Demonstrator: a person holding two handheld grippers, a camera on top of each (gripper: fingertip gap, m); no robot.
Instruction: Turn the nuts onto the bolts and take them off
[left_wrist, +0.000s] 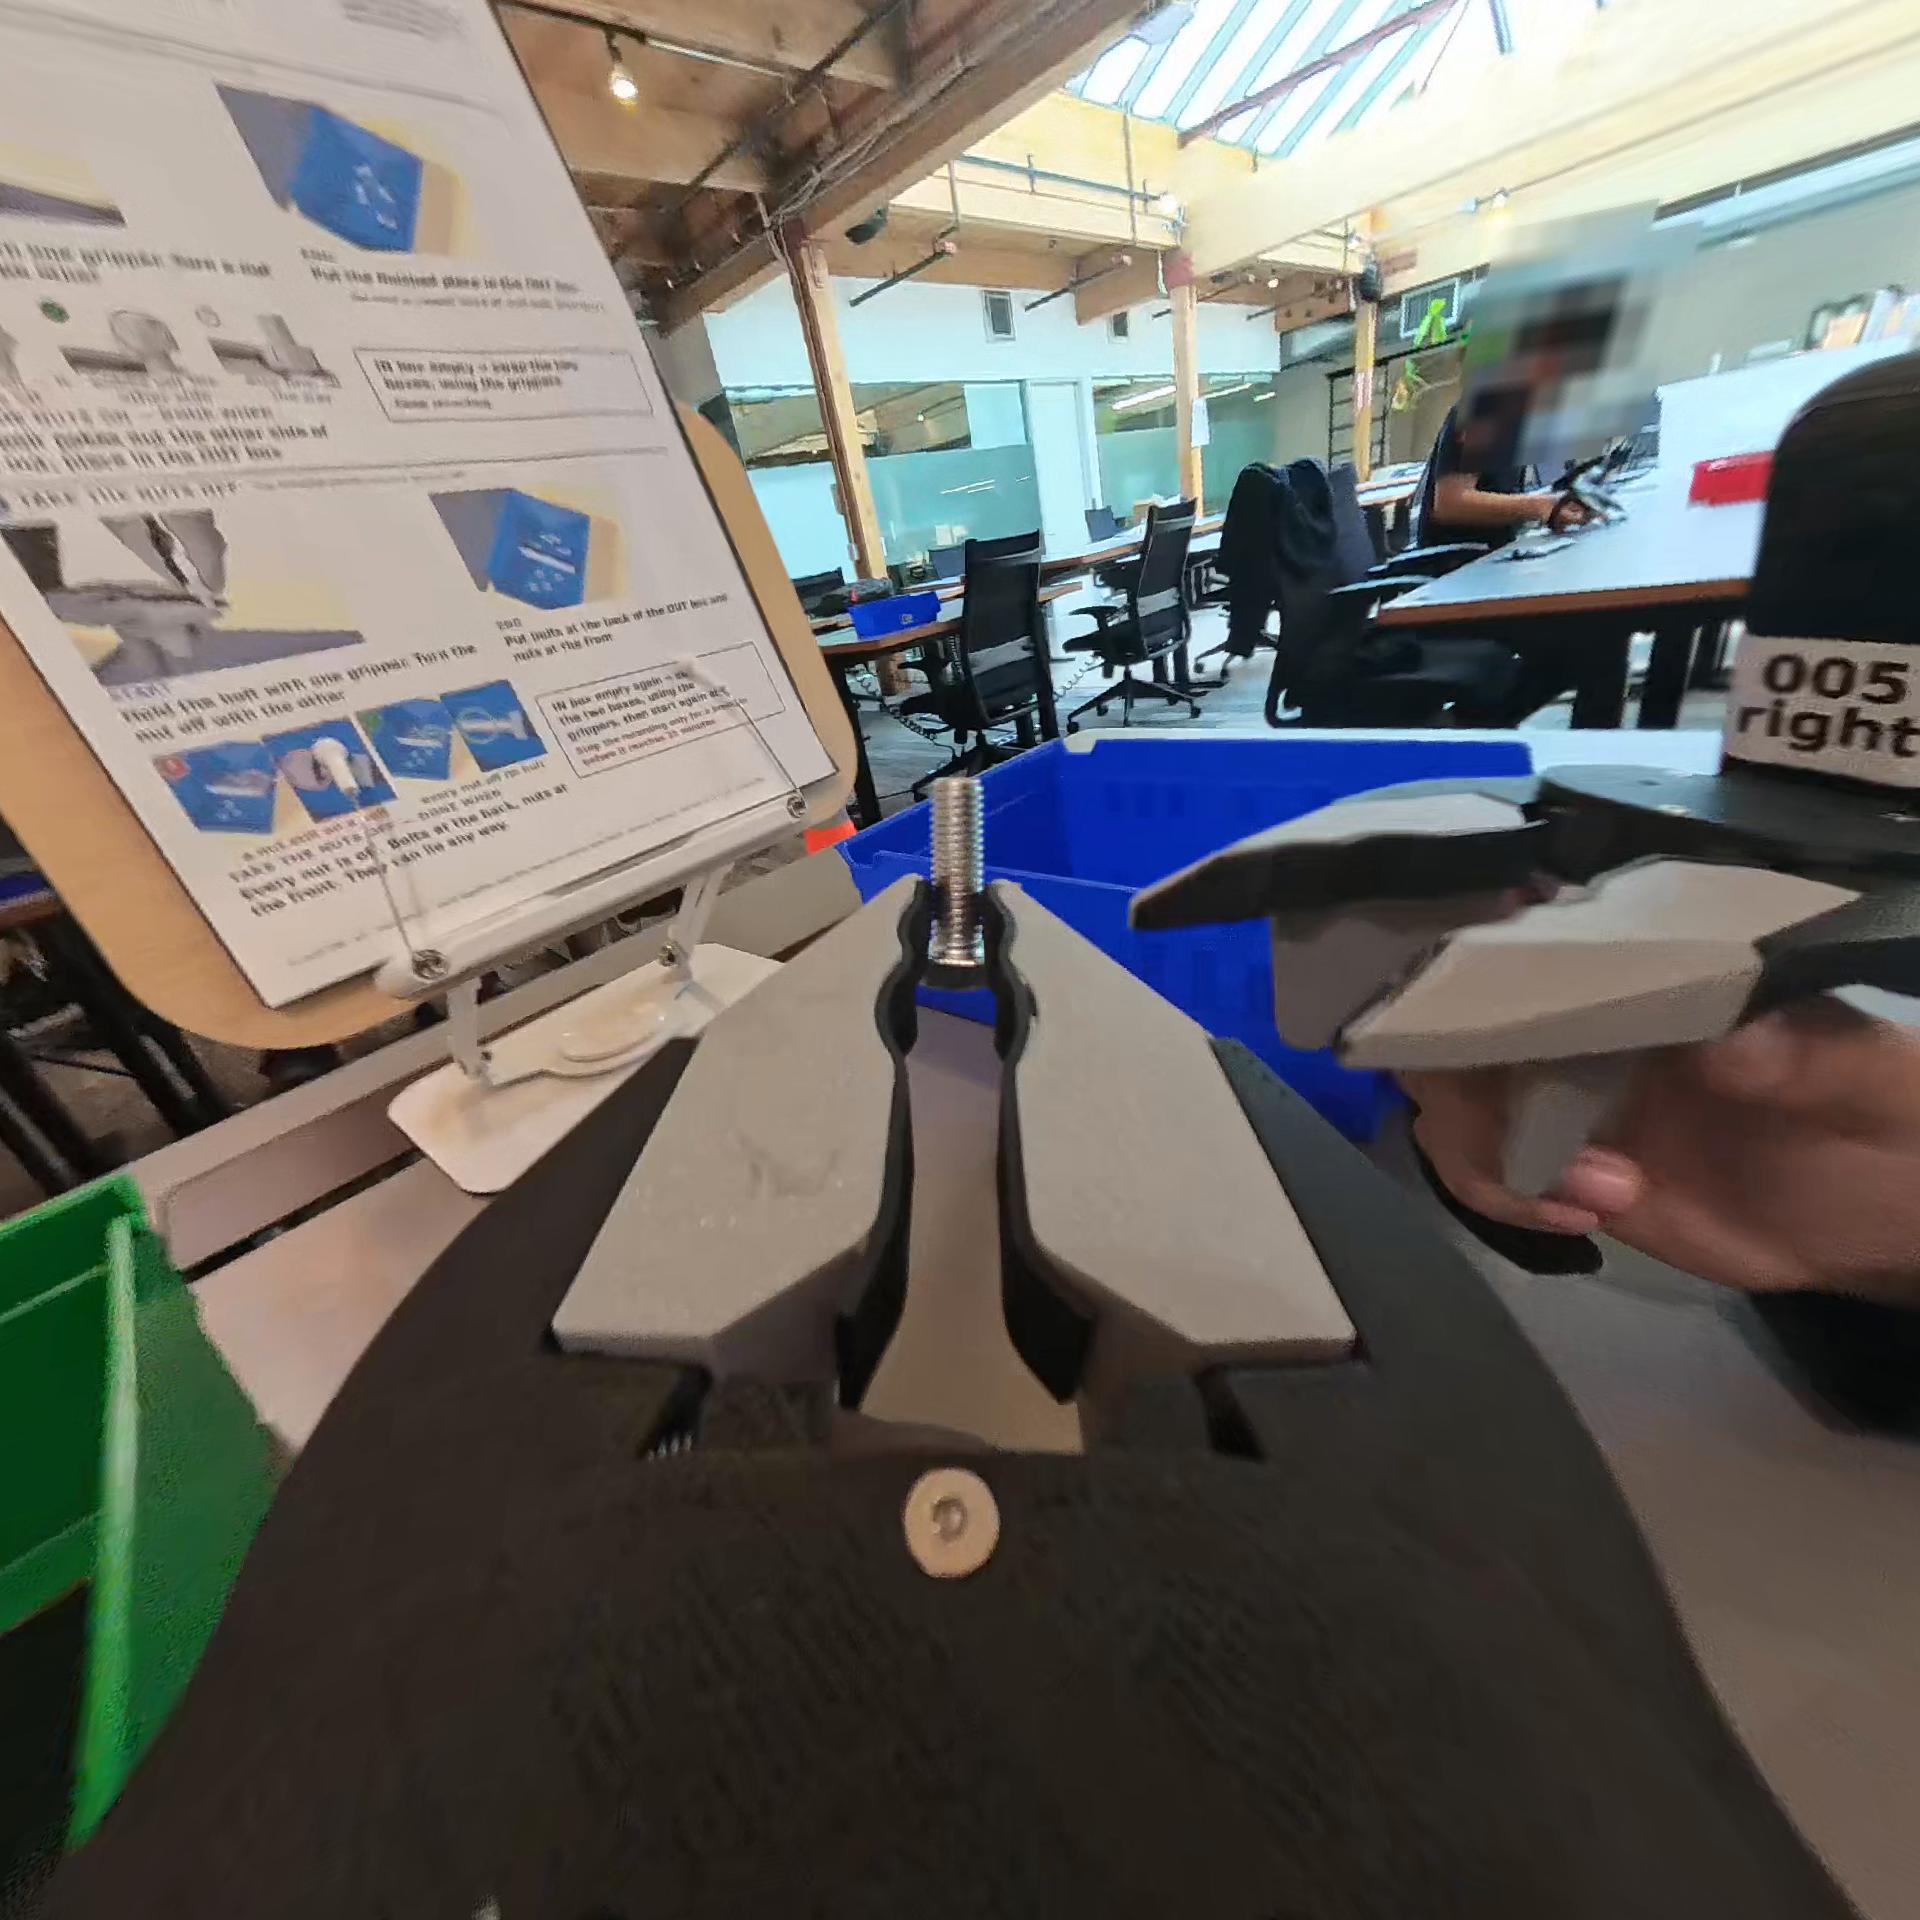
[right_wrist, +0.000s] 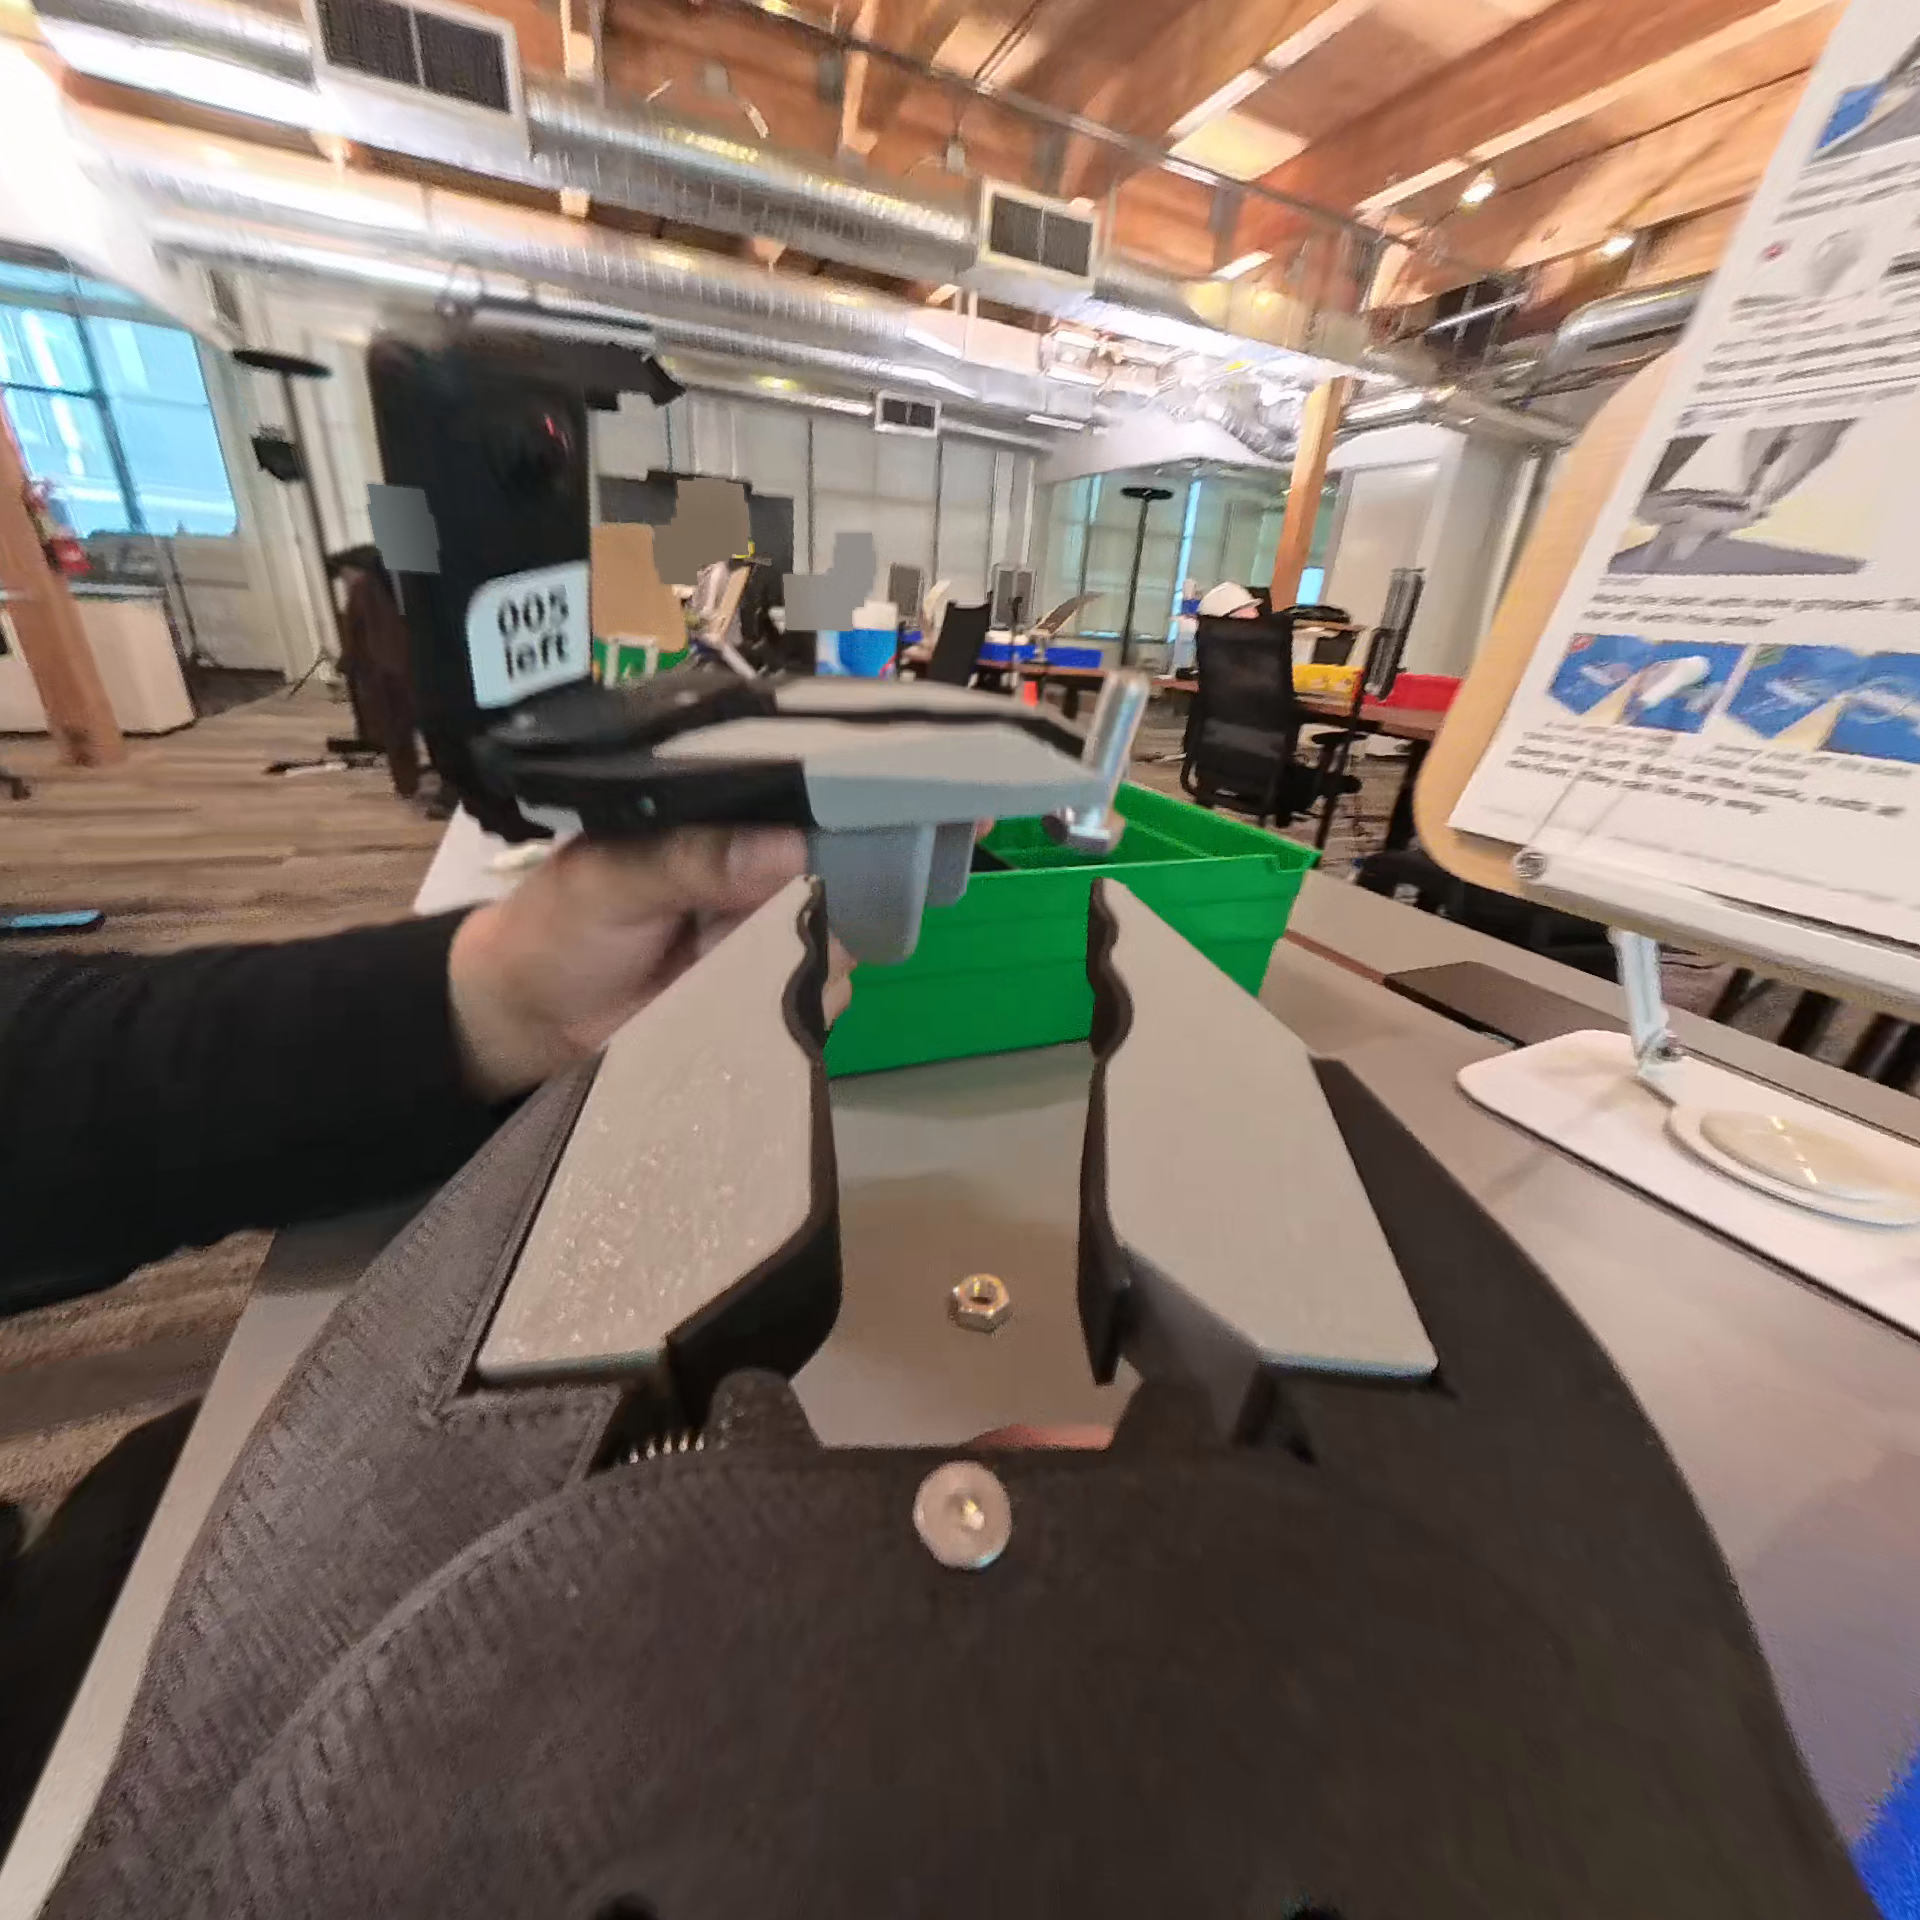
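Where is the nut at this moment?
In the right wrist view, the nut lies on the grey plate between the open right gripper fingers, near their base, not on the bolt.

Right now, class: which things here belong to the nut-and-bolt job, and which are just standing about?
Job:
bolt, clamped upright in the left gripper
nut on the table, between the open right gripper's fingers
blue bin
green bin

Standing about:
instruction sheet stand
office chairs

Bright, even daylight from skylights (left_wrist: 1299, 62) above the tongs. Strong fisheye bending at edges; instruction sheet (left_wrist: 343, 499) and other tongs motion-blurred. Shadows soft.
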